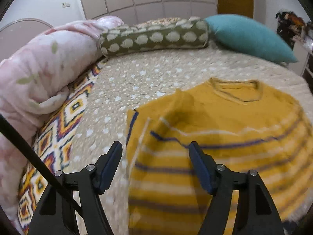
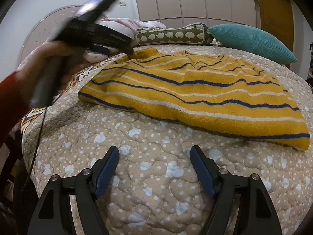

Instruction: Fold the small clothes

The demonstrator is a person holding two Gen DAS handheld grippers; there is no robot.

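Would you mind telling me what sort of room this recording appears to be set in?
Most likely a home bedroom. The striped sweater lies on a bed with a quilted bedspread, a teal pillow and a patterned bolster sit at its far side, and tall wardrobe-like panels stand behind.

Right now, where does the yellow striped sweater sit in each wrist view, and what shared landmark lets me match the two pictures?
Left wrist view: the yellow striped sweater fills the lower right, blurred, neckline toward the top.
Right wrist view: it lies across the middle and right, flat on the quilt, beyond the open right gripper.
Shared landmark: the teal pillow behind the sweater, upper right in both.
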